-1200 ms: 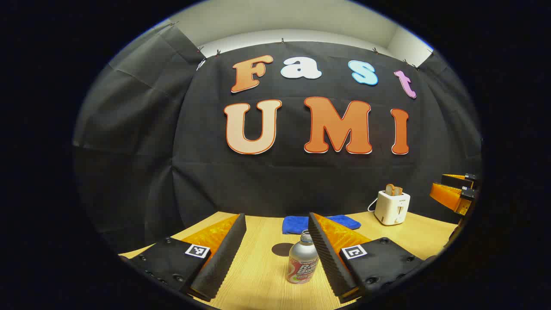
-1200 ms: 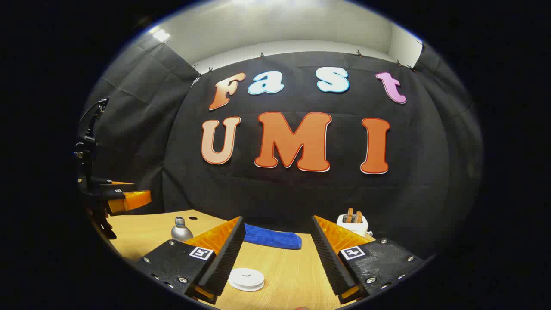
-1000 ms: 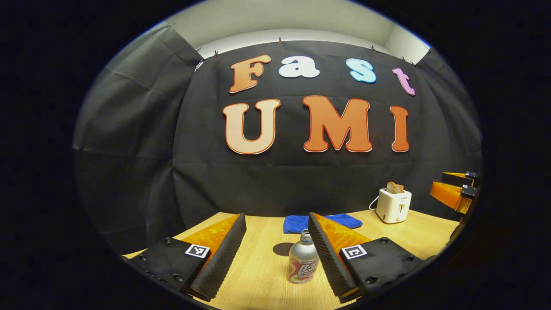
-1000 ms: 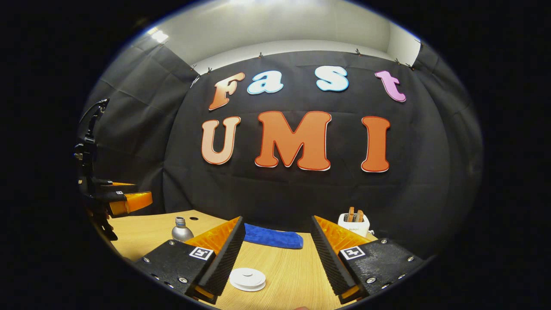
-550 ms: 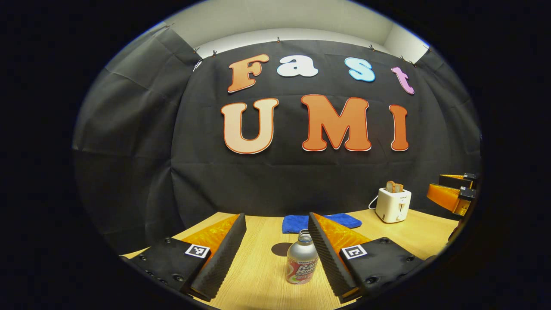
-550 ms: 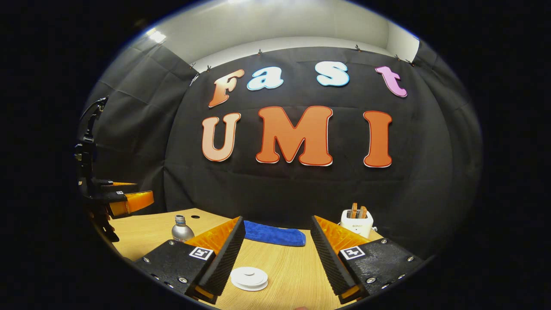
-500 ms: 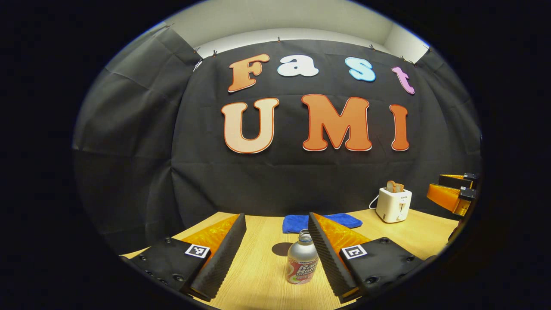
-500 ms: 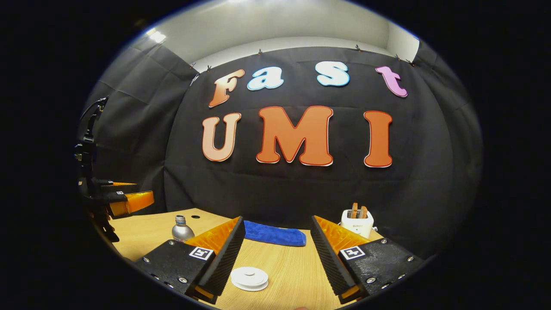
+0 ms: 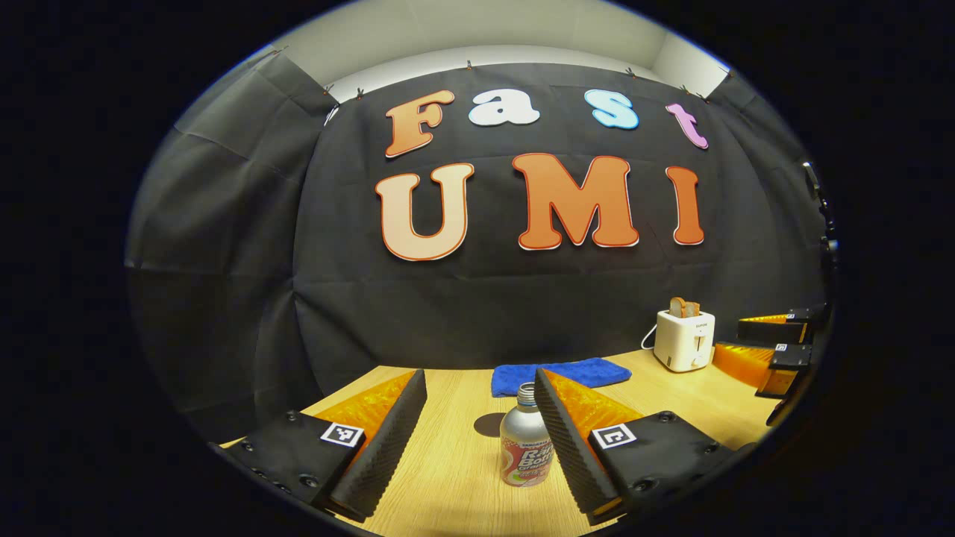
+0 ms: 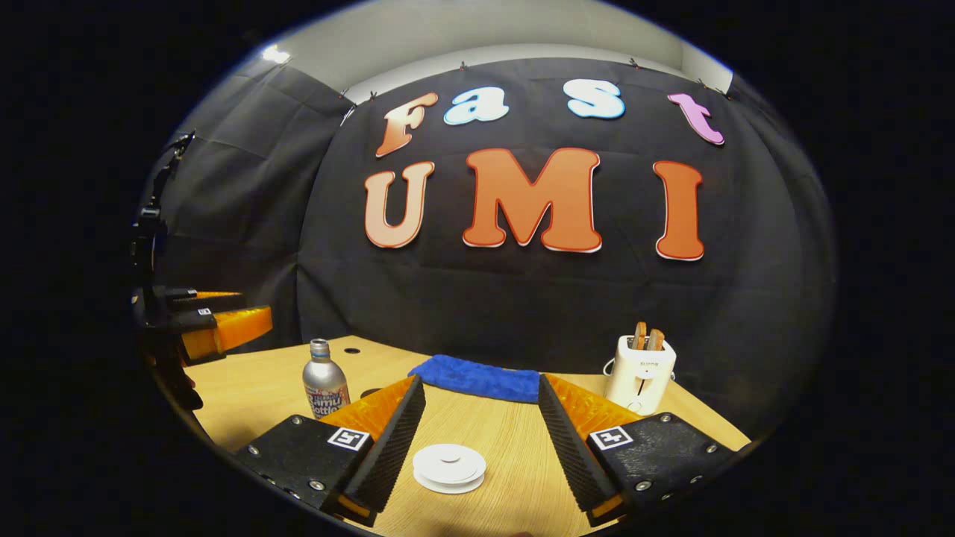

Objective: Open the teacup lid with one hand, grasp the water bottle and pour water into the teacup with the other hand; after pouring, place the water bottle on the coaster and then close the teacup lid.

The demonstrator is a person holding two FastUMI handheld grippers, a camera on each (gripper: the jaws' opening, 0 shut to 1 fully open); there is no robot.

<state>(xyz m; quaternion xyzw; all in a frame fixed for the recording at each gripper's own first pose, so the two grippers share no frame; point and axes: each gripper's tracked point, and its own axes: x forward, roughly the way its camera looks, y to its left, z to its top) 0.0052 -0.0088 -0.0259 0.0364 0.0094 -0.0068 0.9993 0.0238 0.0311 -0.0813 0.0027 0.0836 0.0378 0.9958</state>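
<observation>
Over on the left, the left gripper (image 9: 477, 440) hangs above the wooden table (image 9: 448, 485) with its tongs spread wide, nothing between the pads. The water bottle (image 9: 526, 438) stands upright just ahead at about one o'clock, tucked against the inner edge of that gripper's right-hand finger, cap end up. It sits a touch larger and nearer than a second ago, so the left side is closing in on it. Behind it at twelve o'clock lies the dark round coaster (image 9: 490, 425), then a blue cloth (image 9: 559, 373).

Moving right, the teacup lid (image 10: 449, 468), a flat white disc, rests low between the parted fingers of the right gripper (image 10: 477, 447), at roughly eleven o'clock. The camera has tipped down and forward since a moment back: the lid rides higher, the white toaster (image 10: 639, 371) at two o'clock looms bigger. Tongs here are apart too, gripping nothing.

My read: both hands are lining up, lid first, bottle after. No lift yet, no pour begun. The cup itself under that lid is hard to make out.
</observation>
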